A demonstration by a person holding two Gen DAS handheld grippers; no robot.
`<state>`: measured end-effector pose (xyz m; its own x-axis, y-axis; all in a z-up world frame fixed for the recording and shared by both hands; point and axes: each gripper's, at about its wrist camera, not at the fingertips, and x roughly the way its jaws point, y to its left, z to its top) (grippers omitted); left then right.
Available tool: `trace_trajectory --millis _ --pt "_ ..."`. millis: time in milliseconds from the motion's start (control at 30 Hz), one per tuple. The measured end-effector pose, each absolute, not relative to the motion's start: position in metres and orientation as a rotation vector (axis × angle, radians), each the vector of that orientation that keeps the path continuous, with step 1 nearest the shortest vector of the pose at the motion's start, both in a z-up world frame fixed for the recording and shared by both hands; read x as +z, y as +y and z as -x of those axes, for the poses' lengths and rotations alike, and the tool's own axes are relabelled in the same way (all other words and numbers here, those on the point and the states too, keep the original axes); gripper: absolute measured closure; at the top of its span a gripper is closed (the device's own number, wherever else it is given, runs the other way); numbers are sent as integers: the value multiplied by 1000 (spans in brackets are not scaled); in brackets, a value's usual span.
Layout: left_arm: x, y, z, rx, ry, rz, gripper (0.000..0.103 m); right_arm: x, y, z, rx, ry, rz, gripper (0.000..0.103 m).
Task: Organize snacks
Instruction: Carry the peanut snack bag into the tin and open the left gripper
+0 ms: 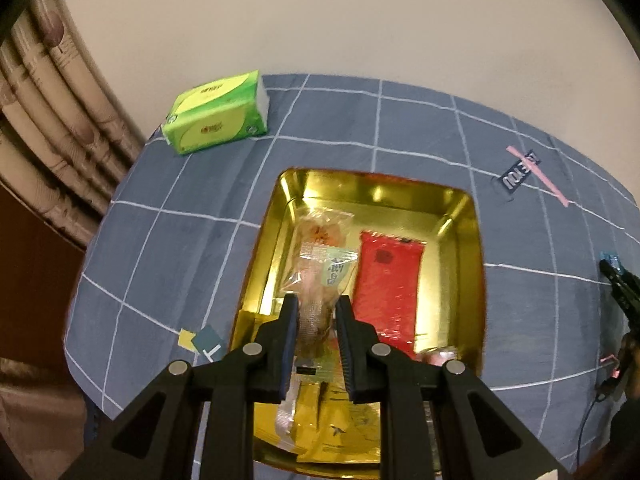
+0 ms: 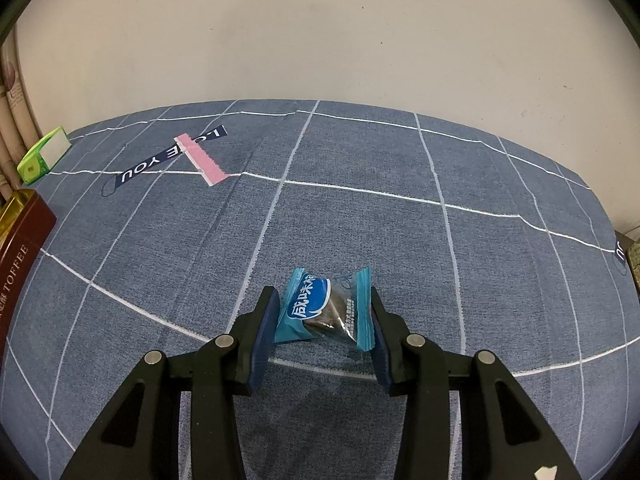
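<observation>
Jaws of the left gripper (image 1: 316, 316) clench a clear-wrapped snack packet (image 1: 322, 276) above the gold metal tin (image 1: 468, 248), where a red foil packet (image 1: 386, 284) lies. The right gripper (image 2: 324, 316) grasps a blue candy packet (image 2: 324, 308) mid-tablecloth (image 2: 400, 232).

Tablecloth (image 2: 360, 220): blue denim-look, white grid lines. Tin (image 1: 460, 208): gold inside, maroon outside. Wrapper in tin (image 1: 388, 280): red. Tissue pack (image 1: 218, 112): lime green. Snack packet (image 2: 324, 308): teal, white-and-blue label.
</observation>
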<state>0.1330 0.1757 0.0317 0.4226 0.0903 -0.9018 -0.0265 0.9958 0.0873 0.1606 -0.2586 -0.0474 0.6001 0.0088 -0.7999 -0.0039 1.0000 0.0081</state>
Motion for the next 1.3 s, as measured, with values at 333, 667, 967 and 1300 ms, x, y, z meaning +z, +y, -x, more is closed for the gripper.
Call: trace_trajectory --millis 333,667,967,1300 --pt "12 181 -138 84 1184 -68 83 -48 -259 -161 7 927 -5 64" --pt "9 174 -137 51 1179 -78 83 -48 -259 -161 5 927 -2 64" --pt "-3 154 -132 9 1199 -142 83 -48 -259 -160 4 927 -1 64" --pt "-7 152 -131 15 1206 -162 81 -48 -259 -160 3 927 0 64"
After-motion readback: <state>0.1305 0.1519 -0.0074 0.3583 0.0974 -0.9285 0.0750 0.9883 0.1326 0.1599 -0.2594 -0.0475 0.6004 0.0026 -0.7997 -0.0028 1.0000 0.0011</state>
